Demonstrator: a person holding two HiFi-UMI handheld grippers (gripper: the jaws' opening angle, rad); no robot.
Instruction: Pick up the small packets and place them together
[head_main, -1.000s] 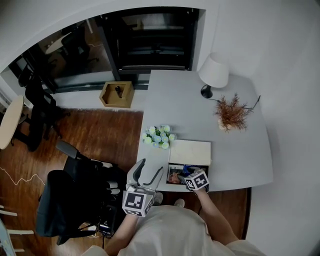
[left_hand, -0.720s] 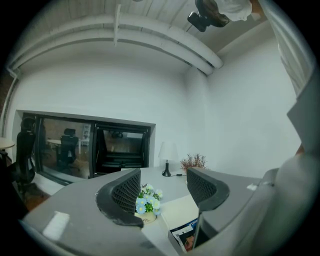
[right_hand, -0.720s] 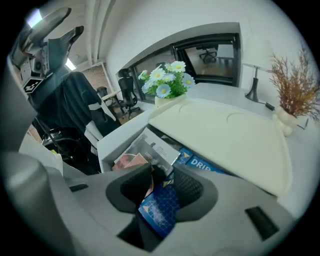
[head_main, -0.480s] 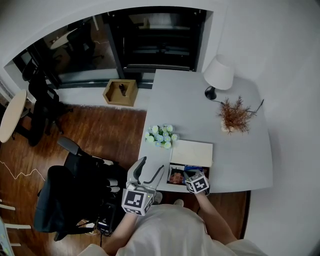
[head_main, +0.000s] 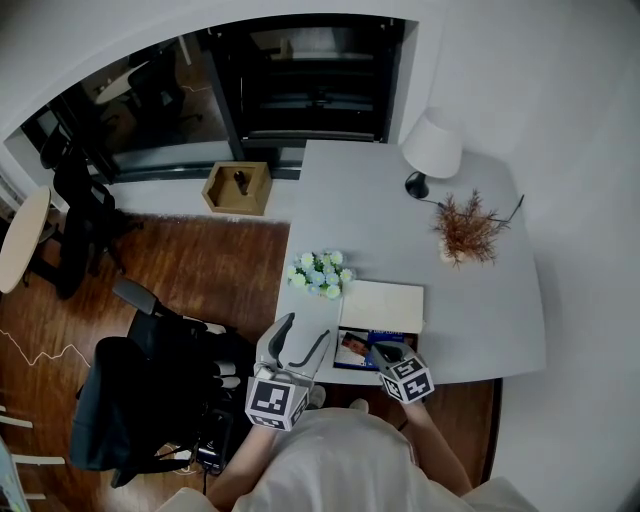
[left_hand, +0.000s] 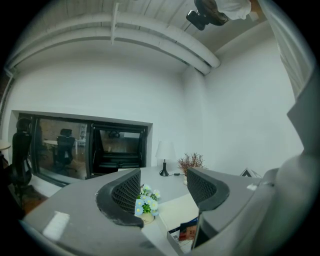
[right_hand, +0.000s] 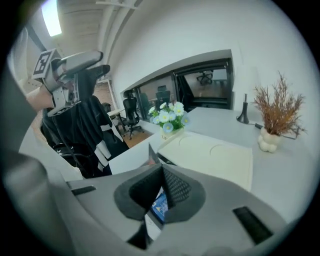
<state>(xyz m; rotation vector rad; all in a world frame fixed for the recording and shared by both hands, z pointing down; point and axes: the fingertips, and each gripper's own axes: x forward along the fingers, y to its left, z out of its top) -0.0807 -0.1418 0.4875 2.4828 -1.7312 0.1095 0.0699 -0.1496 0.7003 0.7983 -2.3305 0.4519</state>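
- Pinching a small blue-printed packet (right_hand: 159, 206), the right tool (right_hand: 161, 192) is clenched, just above the open box (head_main: 350, 366) at the desk's (head_main: 470, 300) near edge.
- Left tool (left_hand: 165, 187) gapes empty, left of that box.
- More packets (head_main: 353, 347), seemingly, lie inside the box.

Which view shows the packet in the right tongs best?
Right gripper view: the blue packet sits pinched between the shut right tongs, print visible. Head view shows only the tongs at the open box, packet too small to tell. Left gripper view shows the box corner, not this packet.
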